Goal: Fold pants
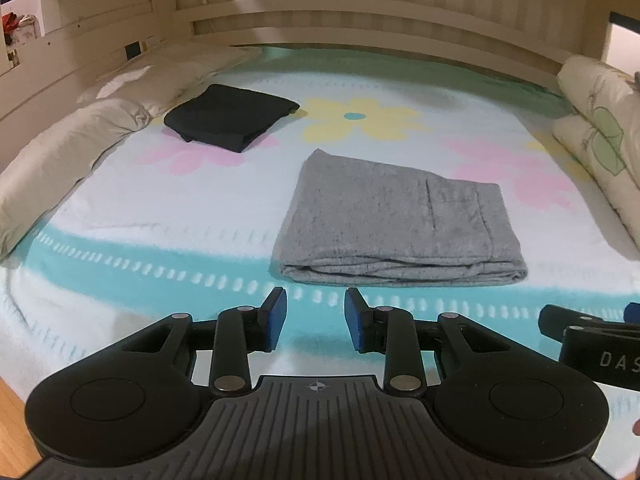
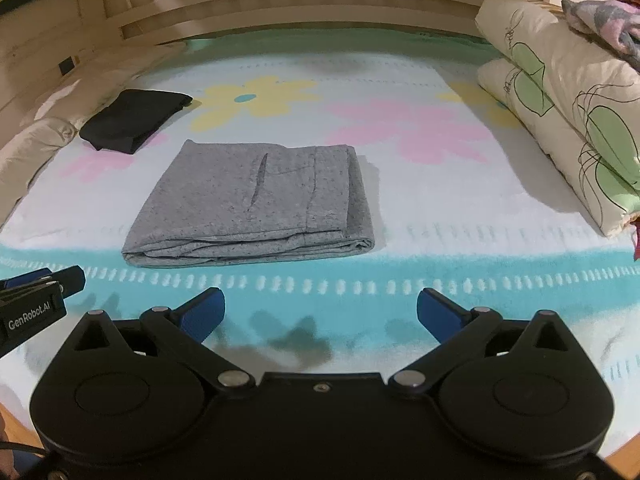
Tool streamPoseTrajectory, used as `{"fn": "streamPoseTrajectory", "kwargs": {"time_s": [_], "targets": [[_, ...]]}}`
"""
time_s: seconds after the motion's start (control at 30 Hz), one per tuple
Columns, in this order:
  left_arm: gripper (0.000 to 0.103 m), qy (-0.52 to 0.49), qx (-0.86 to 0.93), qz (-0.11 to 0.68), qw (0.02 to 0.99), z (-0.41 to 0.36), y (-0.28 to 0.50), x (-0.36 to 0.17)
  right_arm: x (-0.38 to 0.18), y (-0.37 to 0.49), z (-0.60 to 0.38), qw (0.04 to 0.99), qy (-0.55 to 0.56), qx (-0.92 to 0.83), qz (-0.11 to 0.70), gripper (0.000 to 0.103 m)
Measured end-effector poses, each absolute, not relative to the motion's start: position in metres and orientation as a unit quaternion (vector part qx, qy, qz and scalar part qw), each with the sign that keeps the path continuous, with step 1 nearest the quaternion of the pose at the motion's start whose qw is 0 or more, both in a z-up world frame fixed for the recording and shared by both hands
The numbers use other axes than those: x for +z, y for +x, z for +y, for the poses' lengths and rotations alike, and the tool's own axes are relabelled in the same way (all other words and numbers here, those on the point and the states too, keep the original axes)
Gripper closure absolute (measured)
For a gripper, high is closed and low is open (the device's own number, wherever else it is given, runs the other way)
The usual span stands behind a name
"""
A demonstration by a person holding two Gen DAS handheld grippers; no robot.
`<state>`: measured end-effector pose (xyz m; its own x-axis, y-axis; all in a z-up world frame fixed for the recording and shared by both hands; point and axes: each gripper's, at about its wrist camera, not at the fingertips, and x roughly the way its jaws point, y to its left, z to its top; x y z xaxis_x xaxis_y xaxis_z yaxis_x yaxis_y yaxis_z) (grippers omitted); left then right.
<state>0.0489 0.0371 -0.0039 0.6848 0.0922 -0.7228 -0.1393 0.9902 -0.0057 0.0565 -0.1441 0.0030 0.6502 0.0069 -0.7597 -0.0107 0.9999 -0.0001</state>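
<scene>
Grey pants (image 1: 396, 220) lie folded into a flat rectangle on the flowered bed sheet (image 1: 120, 208); the right wrist view shows the same grey pants (image 2: 256, 204) with a pocket slit on top. My left gripper (image 1: 316, 318) hovers over the turquoise border just in front of their near edge, jaws partly apart with nothing between the blue pads. My right gripper (image 2: 318, 312) stands wide open over the same border, a little nearer than the pants and to their right, holding nothing.
A folded black garment (image 1: 230, 116) lies at the back left, beside cream pillows (image 1: 60, 152). A rolled floral quilt (image 2: 568, 108) lines the right side. A wooden headboard (image 1: 360, 20) closes the far end. Wood floor (image 1: 12, 396) shows past the bed's near edge.
</scene>
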Motion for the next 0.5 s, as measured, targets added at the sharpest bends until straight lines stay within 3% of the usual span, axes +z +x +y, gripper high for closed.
{"fn": "streamPoseTrajectory", "kwargs": {"time_s": [0.5], "targets": [[0.072, -0.015, 0.065, 0.408, 0.911, 0.0355, 0.0479, -0.0051, 0.0033, 0.0554, -0.1412, 0.906, -0.009, -0.001, 0.423, 0.001]]}}
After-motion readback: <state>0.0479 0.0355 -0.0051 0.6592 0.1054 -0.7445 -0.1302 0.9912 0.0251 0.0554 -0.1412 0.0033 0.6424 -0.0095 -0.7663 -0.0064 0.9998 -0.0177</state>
